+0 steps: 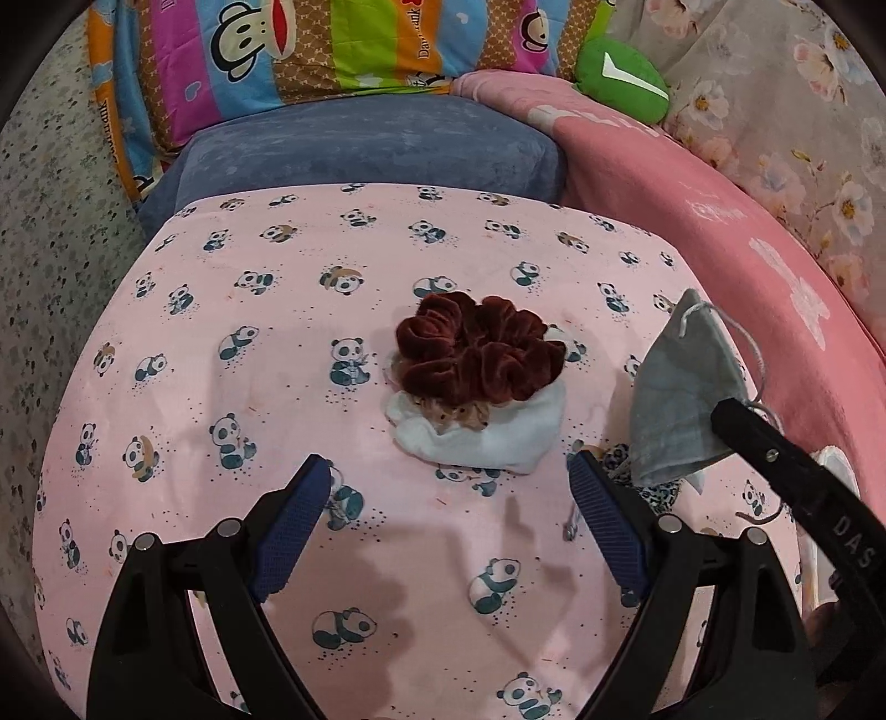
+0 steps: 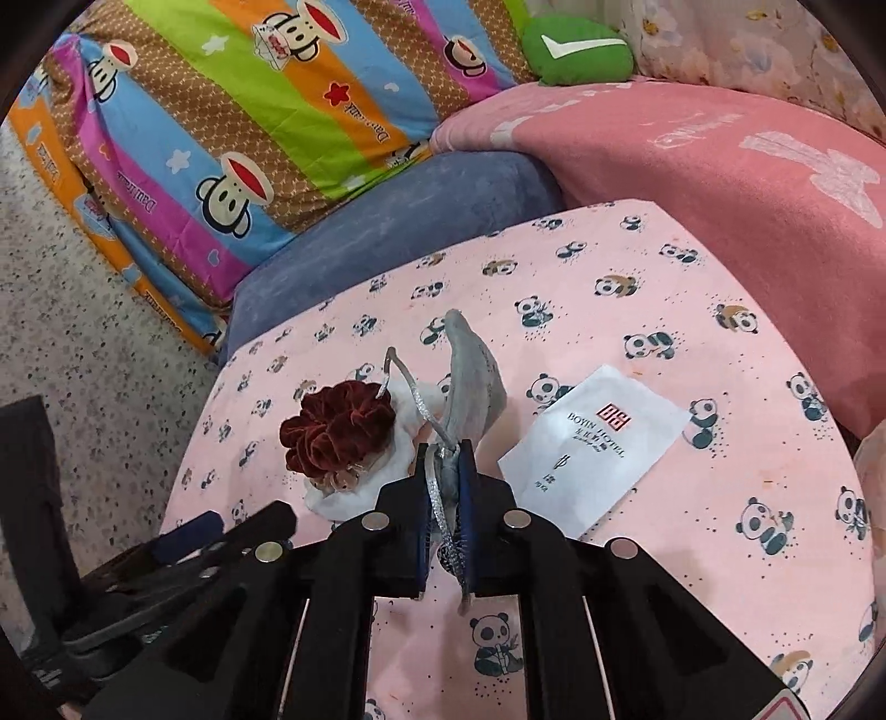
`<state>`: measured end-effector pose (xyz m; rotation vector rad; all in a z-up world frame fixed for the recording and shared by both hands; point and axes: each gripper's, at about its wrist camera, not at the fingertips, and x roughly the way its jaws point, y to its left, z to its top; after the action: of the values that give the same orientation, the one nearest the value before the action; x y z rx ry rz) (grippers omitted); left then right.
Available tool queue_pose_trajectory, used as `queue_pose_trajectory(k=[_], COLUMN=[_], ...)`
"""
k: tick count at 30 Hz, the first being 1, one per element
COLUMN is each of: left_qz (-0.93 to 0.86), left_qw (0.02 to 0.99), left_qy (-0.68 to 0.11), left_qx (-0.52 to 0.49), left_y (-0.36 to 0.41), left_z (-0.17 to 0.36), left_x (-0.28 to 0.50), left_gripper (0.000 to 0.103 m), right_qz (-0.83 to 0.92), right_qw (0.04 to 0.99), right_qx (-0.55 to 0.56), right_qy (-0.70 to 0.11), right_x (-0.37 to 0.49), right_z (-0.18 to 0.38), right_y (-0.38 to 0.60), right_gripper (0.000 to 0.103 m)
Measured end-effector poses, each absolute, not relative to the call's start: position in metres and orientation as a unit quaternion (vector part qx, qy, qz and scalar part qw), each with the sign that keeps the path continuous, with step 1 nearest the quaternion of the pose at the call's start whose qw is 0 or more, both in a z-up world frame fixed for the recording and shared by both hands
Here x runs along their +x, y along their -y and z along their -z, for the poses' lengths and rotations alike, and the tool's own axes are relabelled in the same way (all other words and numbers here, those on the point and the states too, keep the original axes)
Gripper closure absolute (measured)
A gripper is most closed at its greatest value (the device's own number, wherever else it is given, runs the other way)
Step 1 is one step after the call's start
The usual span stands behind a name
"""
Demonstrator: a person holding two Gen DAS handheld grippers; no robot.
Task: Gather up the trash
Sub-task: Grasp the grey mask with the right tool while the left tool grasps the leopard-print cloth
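Observation:
A grey face mask (image 2: 473, 382) with its ear loops dangling is pinched at one end by my right gripper (image 2: 447, 459), which is shut on it. From the left wrist view the mask (image 1: 675, 393) hangs at the right above the panda-print pink cloth (image 1: 277, 343). A dark red velvet scrunchie (image 1: 476, 349) lies on a crumpled white tissue (image 1: 498, 437) in the middle. My left gripper (image 1: 449, 471) stands open just short of that tissue, with nothing between its fingers. A white hotel sachet (image 2: 598, 448) lies flat to the right of the mask.
A leopard-print scrap (image 1: 637, 471) lies under the mask. Behind the cloth sit a blue cushion (image 1: 360, 149), a striped cartoon quilt (image 1: 288, 50), a pink blanket (image 1: 747, 249) and a green plush (image 1: 620, 77). Speckled floor (image 1: 50, 232) lies to the left.

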<state>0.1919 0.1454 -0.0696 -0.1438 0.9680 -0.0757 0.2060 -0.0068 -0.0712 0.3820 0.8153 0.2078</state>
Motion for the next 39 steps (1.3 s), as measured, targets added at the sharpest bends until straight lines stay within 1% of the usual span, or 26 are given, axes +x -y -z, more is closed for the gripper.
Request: queue_pose_trajectory(k=[7,14,15,19,20,23,25,27,28,30,31,39], left_qz=[0.092,0.126,0.128,0.133,0.134,0.140,0.142,0.145,0.144,0.144,0.145,0.148], left_qw=[0.881,0.872,0.871,0.864,0.863,0.863,0.863,0.863,0.864,0.865,0.866,0.876], left_qy=[-0.462,-0.473,-0.473,-0.485,-0.486,-0.485,-0.484,-0.483,-0.482,-0.480,-0.478,-0.458], left_qx=[-0.046,-0.026,-0.024,-0.027,-0.030,-0.031,-0.032,-0.032,-0.031,-0.029,-0.030,-0.031], left_y=[-0.101,-0.067,-0.063,-0.058,-0.057,-0.056,-0.055,-0.054,-0.054,-0.052,-0.052,-0.049], left_z=[0.072,0.089,0.091,0.100,0.102,0.104,0.104,0.104,0.103,0.102,0.100,0.076], left_x=[0.189,0.194,0.194,0.198,0.197,0.194,0.191,0.189,0.187,0.183,0.180,0.156], left_gripper=[0.019,0.020,0.022,0.044,0.046,0.059,0.074,0.085,0.089,0.093,0.094,0.095], right_qz=[-0.063,-0.024,-0.020,-0.004,-0.003,0.002,0.002,0.000,0.000,-0.001,-0.002,-0.014], right_qw=[0.910,0.912,0.912,0.905,0.904,0.900,0.899,0.899,0.900,0.900,0.901,0.903], right_qx=[0.196,0.232,0.237,0.262,0.267,0.277,0.281,0.282,0.281,0.278,0.279,0.282], right_qy=[-0.360,-0.336,-0.335,-0.335,-0.335,-0.335,-0.334,-0.334,-0.334,-0.334,-0.334,-0.325], right_x=[0.175,0.144,0.139,0.123,0.120,0.113,0.108,0.106,0.105,0.102,0.100,0.082], right_z=[0.045,0.041,0.041,0.049,0.051,0.056,0.058,0.059,0.059,0.060,0.060,0.056], right_y=[0.043,0.089,0.093,0.113,0.117,0.124,0.126,0.127,0.126,0.124,0.123,0.117], right_gripper=[0.093,0.093,0.093,0.093,0.093,0.093,0.093,0.093,0.093,0.093,0.093,0.092])
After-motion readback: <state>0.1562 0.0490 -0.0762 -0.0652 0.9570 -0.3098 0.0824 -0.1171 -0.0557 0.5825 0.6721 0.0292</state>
